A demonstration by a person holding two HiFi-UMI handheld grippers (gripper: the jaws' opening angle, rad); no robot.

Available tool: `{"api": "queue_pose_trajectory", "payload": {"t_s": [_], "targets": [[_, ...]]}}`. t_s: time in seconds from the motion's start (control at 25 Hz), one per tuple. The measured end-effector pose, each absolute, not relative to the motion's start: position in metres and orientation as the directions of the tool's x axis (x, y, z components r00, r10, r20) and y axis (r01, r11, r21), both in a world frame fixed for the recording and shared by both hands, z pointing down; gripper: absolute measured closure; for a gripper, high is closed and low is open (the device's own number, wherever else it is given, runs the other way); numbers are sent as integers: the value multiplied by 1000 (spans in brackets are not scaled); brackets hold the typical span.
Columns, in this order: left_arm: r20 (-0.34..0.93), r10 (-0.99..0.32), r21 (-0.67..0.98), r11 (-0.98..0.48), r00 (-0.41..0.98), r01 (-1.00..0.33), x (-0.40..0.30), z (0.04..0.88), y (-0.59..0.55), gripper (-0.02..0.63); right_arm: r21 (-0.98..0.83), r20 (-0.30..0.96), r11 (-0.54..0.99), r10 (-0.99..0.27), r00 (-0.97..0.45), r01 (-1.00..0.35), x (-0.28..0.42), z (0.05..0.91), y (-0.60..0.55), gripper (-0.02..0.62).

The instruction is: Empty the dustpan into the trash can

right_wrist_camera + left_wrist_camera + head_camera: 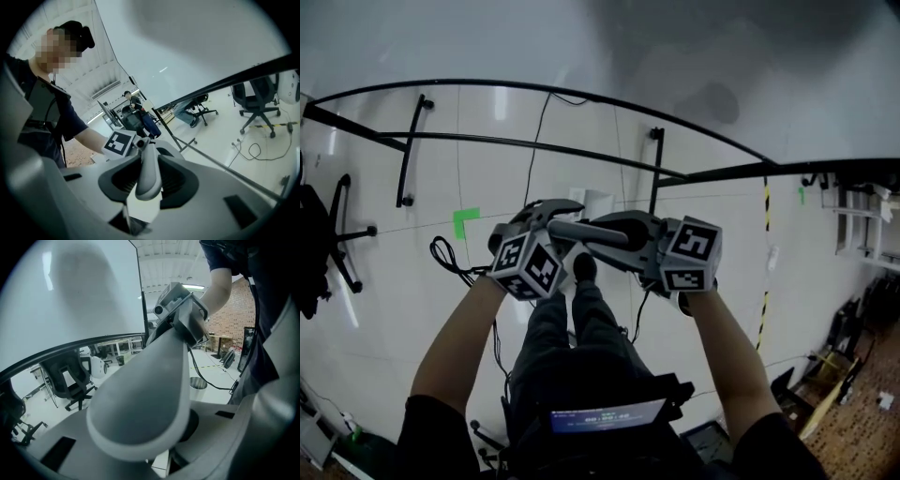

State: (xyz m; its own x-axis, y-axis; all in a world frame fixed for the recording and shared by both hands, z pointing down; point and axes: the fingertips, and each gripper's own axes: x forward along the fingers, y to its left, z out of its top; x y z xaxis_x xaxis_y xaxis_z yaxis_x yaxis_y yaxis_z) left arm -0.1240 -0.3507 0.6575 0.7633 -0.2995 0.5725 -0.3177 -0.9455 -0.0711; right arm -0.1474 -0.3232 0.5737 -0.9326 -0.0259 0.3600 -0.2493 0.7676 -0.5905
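Both of your hand-held grippers are pinching the same thing, the grey dustpan handle (589, 233). The left hand-held gripper (542, 220) is closed on one end and the right hand-held gripper (628, 234) on the other. The handle lies across between them, up in the air above your feet.

What could go wrong? The handle looks smooth and round, so it may roll in the pads. If it rolls, the scoop could tip too soon and drop its dirt on the floor (487, 150). A black cable (445, 253) lies on the floor at your left — you could trip on it if you walk that way.

The trash can (198, 383) is small and silver, with an open top. It stands on the floor, far off and well apart from the handle. You cannot see inside it. No view shows the scoop clearly — so you cannot tell what is in it.
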Motion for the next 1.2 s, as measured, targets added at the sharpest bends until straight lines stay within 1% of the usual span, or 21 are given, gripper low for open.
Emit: {"api": "queue_pose_trajectory", "payload": {"t_s": [0.2,0.36,0.64,0.8,0.84,0.88,0.92,1.08,1.2], "targets": [[608,-254,-59,-959,752,-277,-125,664,-345,523,-540,434,791,-31,-900,-287,-149,574,-322,462],[652,-209,-9,-963,729,-269,-130,671,-340,523,-467,497,833,-31,-867,-296,-152,576,-321,454],[664,-205,-15,-965,719,-261,-134,674,-334,523,-291,610,905,-75,-789,-311,-157,577,-313,445],[679,-193,-7,-966,709,-257,-136,672,-329,519,-272,625,914,-68,-778,-299,-157,577,-312,445],[681,-196,-12,-967,705,-256,-137,672,-328,507,-272,626,915,-67,-777,-298,-157,577,-312,445],[682,-202,-21,-966,703,-258,-139,672,-328,471,-275,625,914,-65,-778,-298,-156,577,-312,445],[679,-214,-31,-964,702,-263,-142,671,-328,450,-281,623,913,-61,-780,-296,-156,577,-313,445],[664,-266,-49,-948,699,-313,-156,665,-327,443,-292,620,917,-36,-784,-273,-156,577,-309,445],[653,-304,-42,-929,694,-368,-164,658,-325,414,-292,628,918,-27,-778,-268,-156,578,-308,445]]}}
